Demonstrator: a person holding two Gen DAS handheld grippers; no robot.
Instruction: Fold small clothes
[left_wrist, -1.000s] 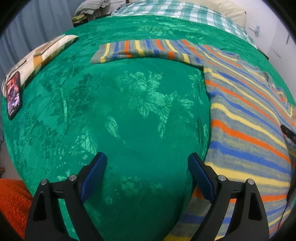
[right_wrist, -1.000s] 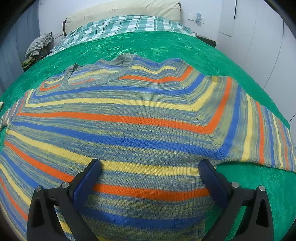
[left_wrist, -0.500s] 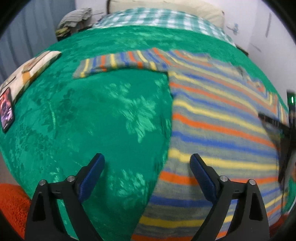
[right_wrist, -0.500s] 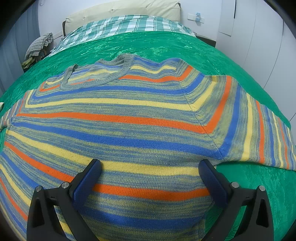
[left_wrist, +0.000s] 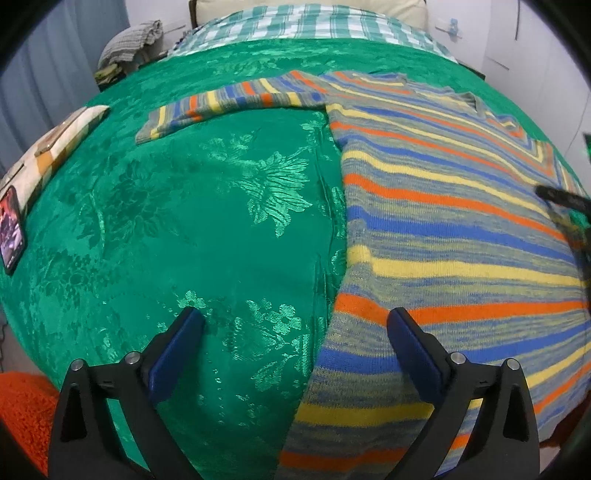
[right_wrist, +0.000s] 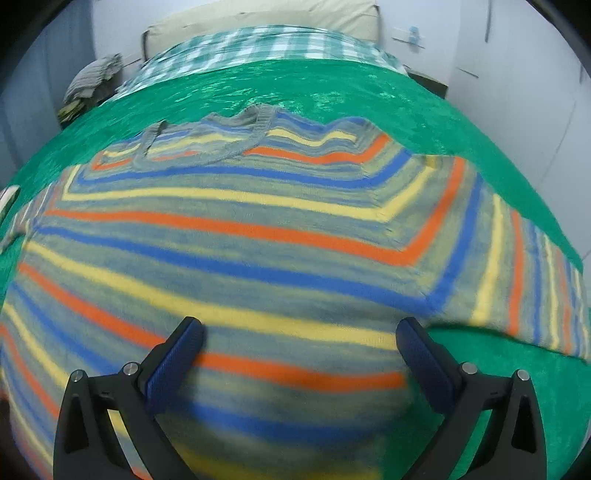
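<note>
A knitted sweater striped in blue, orange, yellow and grey lies flat on the green bedspread. One sleeve stretches out to the left. My left gripper hovers over the sweater's left side edge near the hem. Its jaws are opening, one finger over the bedspread and one over the knit, with nothing pinched. My right gripper stands open above the lower body of the sweater, near the right armpit, and holds nothing. Its tip shows in the left wrist view as a black finger.
A phone and a patterned cushion lie at the bed's left edge. A plaid blanket and a pillow are at the head. Piled clothes sit at the back left, an orange rug on the floor, white walls at the right.
The left wrist view has swung right, so the sweater's body now fills its right half, and the left jaws stand slightly wider. The right wrist view is blurred but hardly shifted.
</note>
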